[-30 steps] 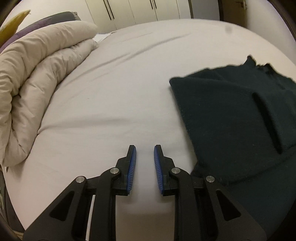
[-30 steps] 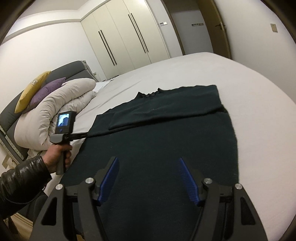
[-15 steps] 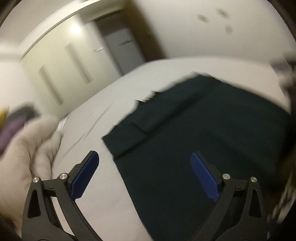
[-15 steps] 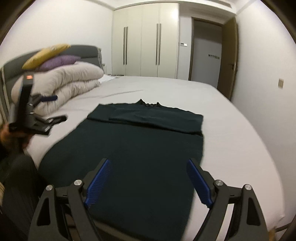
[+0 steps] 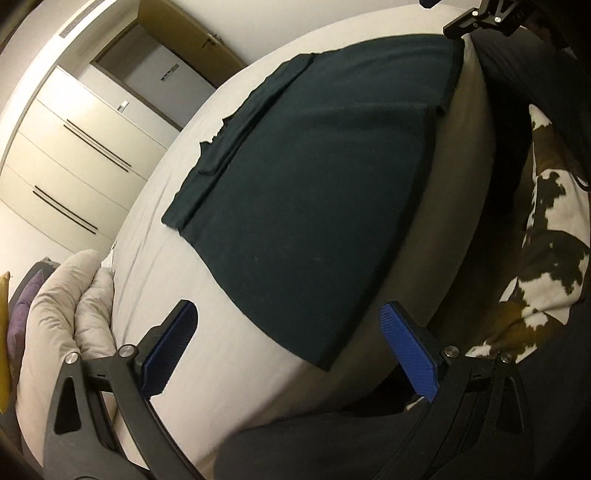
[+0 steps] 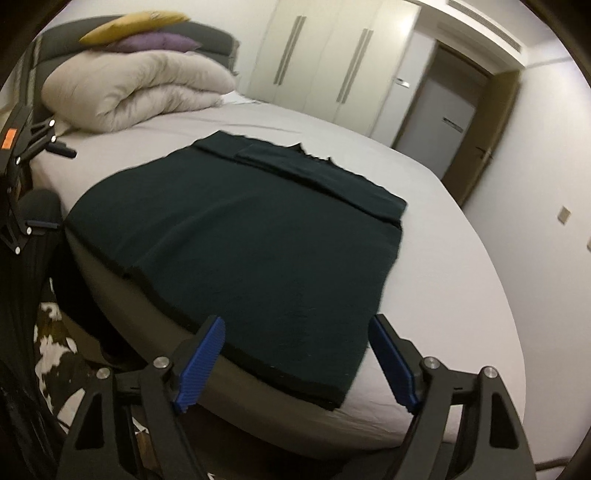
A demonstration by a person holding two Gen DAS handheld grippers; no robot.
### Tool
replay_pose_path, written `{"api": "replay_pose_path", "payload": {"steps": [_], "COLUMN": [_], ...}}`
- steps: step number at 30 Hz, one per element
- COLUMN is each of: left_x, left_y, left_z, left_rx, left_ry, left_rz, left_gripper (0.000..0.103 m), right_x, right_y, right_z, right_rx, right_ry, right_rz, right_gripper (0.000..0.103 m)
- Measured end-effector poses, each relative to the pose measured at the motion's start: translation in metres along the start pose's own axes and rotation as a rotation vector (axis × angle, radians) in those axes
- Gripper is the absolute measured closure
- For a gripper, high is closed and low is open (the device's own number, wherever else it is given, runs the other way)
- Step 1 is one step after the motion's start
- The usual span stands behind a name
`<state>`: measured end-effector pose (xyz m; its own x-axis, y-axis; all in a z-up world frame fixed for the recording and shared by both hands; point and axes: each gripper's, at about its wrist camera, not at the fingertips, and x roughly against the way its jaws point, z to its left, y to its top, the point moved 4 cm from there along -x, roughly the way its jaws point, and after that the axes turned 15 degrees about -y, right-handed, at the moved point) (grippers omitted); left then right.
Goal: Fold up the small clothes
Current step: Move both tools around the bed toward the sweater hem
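A dark green garment (image 5: 314,177) lies flat on the bed, its sleeves folded across the far end and its hem hanging over the near bed edge; it also shows in the right wrist view (image 6: 258,236). My left gripper (image 5: 291,343) is open and empty, held near the hem's left corner, tilted. My right gripper (image 6: 295,354) is open and empty, just before the hem's right corner. The left gripper's body (image 6: 22,155) shows at the left of the right wrist view, and the right gripper (image 5: 491,14) at the top of the left wrist view.
The bed has a pale grey sheet (image 6: 461,258). A rolled beige duvet (image 6: 140,88) with purple and yellow pillows (image 6: 147,33) lies at the headboard. A cowhide rug (image 5: 546,240) covers the floor by the bed. Wardrobes (image 6: 325,62) and a door (image 6: 443,122) stand beyond.
The left gripper has opened wide and swung from the garment's sleeve end round to its hem corner. The right gripper has dropped closer to the hem at the bed edge.
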<state>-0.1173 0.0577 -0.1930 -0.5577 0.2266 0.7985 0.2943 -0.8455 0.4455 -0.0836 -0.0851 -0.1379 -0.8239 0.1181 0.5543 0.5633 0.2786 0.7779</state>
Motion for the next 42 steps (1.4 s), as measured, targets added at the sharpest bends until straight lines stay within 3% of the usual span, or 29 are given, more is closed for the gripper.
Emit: {"api": "replay_pose_path", "payload": {"steps": [5, 12, 17, 22, 24, 26, 34, 36, 38, 42], "left_x": [-0.008, -0.025, -0.04, -0.044, -0.05, -0.052, -0.054, -0.056, -0.059, -0.051], "left_y": [-0.012, -0.022, -0.039, -0.042, -0.048, -0.052, -0.059, -0.06, -0.06, -0.056], "left_z": [-0.012, -0.031, -0.051, -0.048, -0.045, -0.043, -0.055, -0.057, -0.057, -0.047], "left_rx": [-0.032, -0.179, -0.347, -0.382, -0.381, -0.382, -0.457, -0.485, -0.498, -0.408], "left_ry": [0.042, 0.131, 0.227, 0.3, 0.298, 0.296, 0.358, 0.376, 0.387, 0.349], "left_rz": [0.005, 0.035, 0.087, 0.092, 0.125, 0.143, 0.126, 0.128, 0.141, 0.139], "left_gripper": [0.005, 0.036, 0.037, 0.038, 0.056, 0.06, 0.054, 0.039, 0.034, 0.034], "right_x": [0.0, -0.002, -0.003, -0.004, -0.003, -0.002, 0.001, 0.001, 0.0, 0.0], "right_y": [0.0, 0.0, 0.0, 0.001, 0.001, 0.001, 0.002, 0.003, 0.004, 0.006], "right_z": [0.007, 0.004, 0.007, 0.008, 0.008, 0.009, 0.011, 0.012, 0.012, 0.002], "right_rx": [0.01, -0.013, -0.014, -0.003, 0.003, 0.005, 0.01, 0.007, -0.001, -0.064], "right_ry": [0.014, 0.018, 0.021, 0.017, 0.012, 0.01, 0.015, 0.021, 0.029, 0.063], "right_rz": [0.005, 0.023, 0.026, 0.025, 0.022, 0.019, 0.012, 0.013, 0.011, 0.016], "right_gripper": [0.024, 0.024, 0.024, 0.024, 0.024, 0.024, 0.024, 0.024, 0.024, 0.024]}}
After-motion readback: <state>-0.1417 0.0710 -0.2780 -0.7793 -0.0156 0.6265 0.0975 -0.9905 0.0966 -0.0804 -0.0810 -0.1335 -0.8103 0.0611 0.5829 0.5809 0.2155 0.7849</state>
